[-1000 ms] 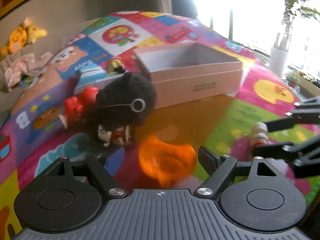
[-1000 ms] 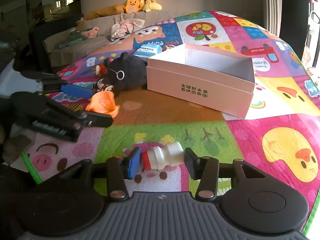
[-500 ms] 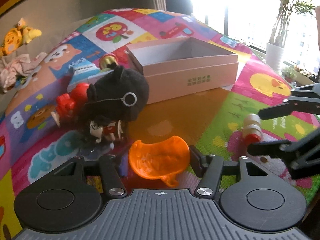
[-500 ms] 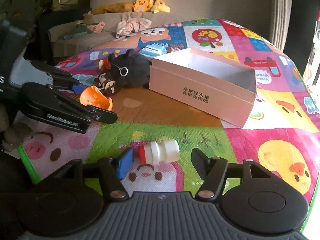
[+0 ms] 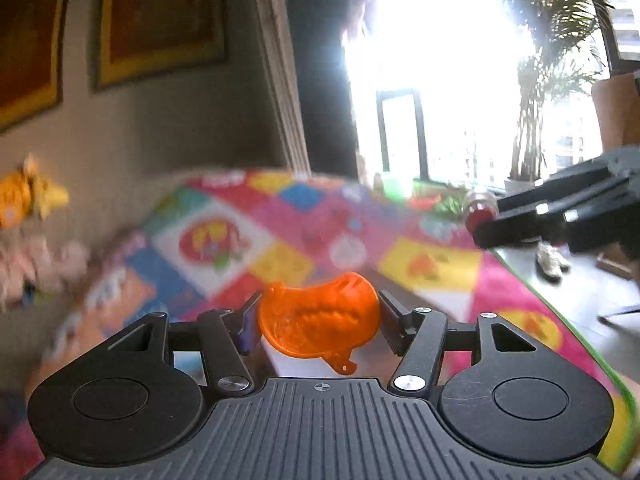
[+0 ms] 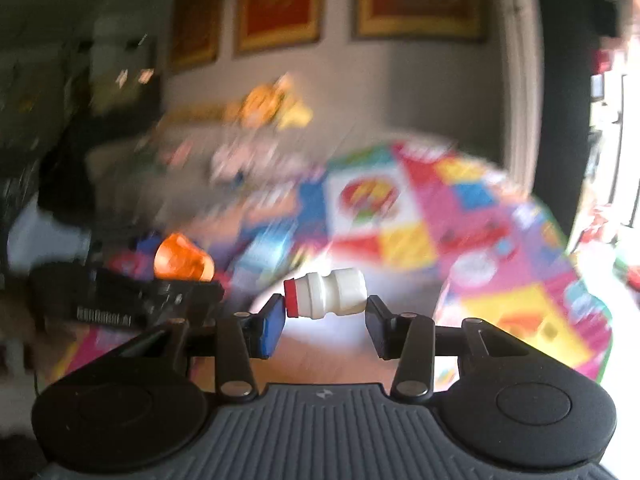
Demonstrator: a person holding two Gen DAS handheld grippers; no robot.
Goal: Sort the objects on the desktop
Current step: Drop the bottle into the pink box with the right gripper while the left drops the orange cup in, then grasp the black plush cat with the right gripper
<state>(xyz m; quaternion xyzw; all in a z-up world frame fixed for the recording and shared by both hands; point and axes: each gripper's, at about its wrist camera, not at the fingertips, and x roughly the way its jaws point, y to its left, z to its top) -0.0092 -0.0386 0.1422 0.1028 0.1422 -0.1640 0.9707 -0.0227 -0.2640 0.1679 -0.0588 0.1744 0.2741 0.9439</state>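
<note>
Orange translucent plastic shell-shaped toy point(image 5: 318, 316) is sitting low centre of the left wrist view, pinched across its width by the left gripper point(image 5: 318, 322), both pads touching its edges, jaws partly closed around it. It is hanging clear above the colourful patchwork play mat point(image 5: 256, 240), which is filling the middle of the frame, blurred.

Small white plastic bottle with a red cap point(image 6: 325, 293) is lying sideways at centre of the right wrist view, clamped end to end by the right gripper point(image 6: 325, 322): red cap against the blue pad on the left, base against the black pad on the right. Jaws are about half open, closed only as far as the bottle's length.

Both views are smearing heavily; no destination container is showing in either.

Risks, as judged: the bottle is being held only on its two end faces, so a quick swing could be pivoting or popping it out. The thin curved shell could be slipping or flexing between the pads.
</note>
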